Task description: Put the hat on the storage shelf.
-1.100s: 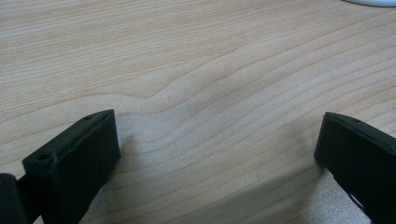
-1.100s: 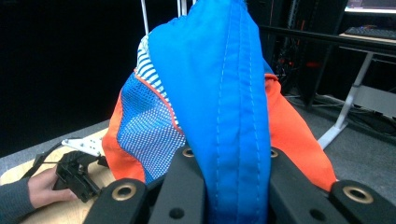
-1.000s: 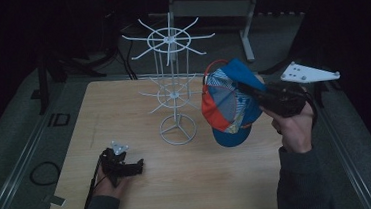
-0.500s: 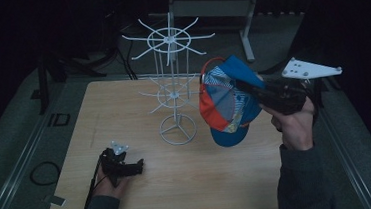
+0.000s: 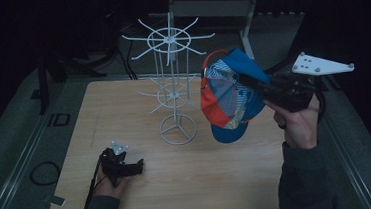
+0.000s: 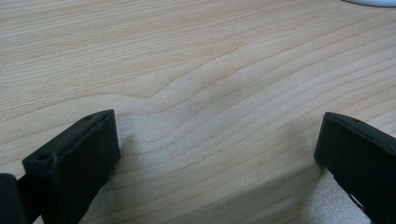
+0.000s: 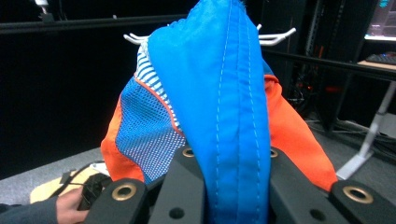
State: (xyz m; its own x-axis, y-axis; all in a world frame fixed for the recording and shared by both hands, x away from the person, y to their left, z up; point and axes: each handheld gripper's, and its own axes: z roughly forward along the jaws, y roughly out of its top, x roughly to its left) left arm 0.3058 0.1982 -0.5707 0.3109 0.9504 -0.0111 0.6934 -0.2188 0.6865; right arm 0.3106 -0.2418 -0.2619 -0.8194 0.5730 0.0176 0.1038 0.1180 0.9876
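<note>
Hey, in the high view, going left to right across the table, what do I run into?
Left gripper resting on the table → white wire rack → blue and orange cap → right gripper, its jaws clamped on the cap.

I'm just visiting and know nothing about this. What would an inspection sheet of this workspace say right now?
Surface: pale wooden table, bare grain.
Job's things: white wire rack standing upright; blue and orange cap held in the air beside it.
Clutter: nothing seen.
Grippers: right gripper shut on the cap's blue brim; left gripper open, resting on the table.
Cables: one cable trails from the left gripper.
Surroundings: dark room, grey floor, metal frame behind.
</note>
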